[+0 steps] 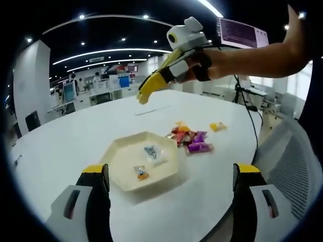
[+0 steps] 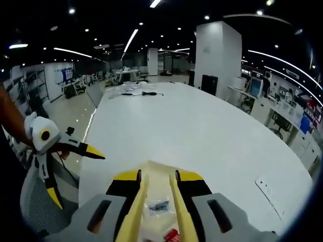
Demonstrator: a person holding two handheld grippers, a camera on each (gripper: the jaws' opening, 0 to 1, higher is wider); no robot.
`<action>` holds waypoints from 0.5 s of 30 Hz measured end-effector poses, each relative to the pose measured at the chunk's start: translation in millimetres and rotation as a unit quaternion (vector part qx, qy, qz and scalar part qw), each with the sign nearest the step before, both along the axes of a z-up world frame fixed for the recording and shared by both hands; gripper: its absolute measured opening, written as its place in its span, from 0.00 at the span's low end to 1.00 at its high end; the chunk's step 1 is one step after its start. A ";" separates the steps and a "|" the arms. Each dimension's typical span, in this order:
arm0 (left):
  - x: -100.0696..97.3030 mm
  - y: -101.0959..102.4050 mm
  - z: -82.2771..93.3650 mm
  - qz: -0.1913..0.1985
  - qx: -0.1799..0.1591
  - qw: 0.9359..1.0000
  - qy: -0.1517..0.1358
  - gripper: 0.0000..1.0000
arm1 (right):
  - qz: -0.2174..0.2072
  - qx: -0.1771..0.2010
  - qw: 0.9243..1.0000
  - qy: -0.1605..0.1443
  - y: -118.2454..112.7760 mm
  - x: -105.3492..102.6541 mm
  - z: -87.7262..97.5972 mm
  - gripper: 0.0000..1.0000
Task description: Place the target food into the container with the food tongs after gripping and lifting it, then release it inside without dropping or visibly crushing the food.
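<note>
Left gripper view, own tool: we see the left gripper point(image 1: 171, 189) with its black, yellow-tipped jaws rising wide apart at the bottom, nothing between them.
Left gripper view, table: a broad white table point(image 1: 91, 126) carries a shallow cream hexagonal tray point(image 1: 117, 162) just ahead of the jaws.
Left gripper view, tray contents: two small wrapped sweets point(image 1: 146, 161) lie in the tray, one bluish in clear wrap, one orange and dark.
Left gripper view, target food: a loose heap of colourful wrapped candies point(image 1: 191, 139) lies on the table just beside the tray's far right edge, and one yellow candy point(image 1: 218, 126) sits apart from it.
Left gripper view, other tool: the right gripper point(image 1: 143, 96) hangs in the air above the table, its yellow tong blades pointing down-left; we cannot tell from here how far they are parted.
Right gripper view, own tool: the long yellow tong blades stand narrowly parted and grip nothing.
Right gripper view, tray: under the blades we glimpse the tray's cream rim, a clear-wrapped sweet and something red, cut off at the bottom.
Right gripper view, hard to make out: the left gripper sits at the left edge, jaws spread.
</note>
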State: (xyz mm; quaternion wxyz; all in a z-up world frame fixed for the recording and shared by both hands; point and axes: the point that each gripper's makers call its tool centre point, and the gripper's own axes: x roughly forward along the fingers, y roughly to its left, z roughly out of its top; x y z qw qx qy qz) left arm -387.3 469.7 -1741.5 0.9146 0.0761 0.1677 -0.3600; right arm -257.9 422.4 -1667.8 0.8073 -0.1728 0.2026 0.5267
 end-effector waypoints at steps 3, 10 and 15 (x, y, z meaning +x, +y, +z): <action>-0.2 -0.3 0.1 0.000 0.000 1.000 0.000 0.98 | 0.001 0.001 1.000 -0.004 -4.5 -0.6 1.7 0.26; -1.1 -1.0 0.1 -0.003 0.001 1.000 0.000 0.98 | -0.008 0.012 1.000 -0.004 -20.2 -1.3 9.1 0.26; -1.2 -0.9 -0.1 -0.003 0.001 1.000 0.001 0.97 | -0.011 0.017 1.000 -0.020 -38.5 -1.9 15.4 0.27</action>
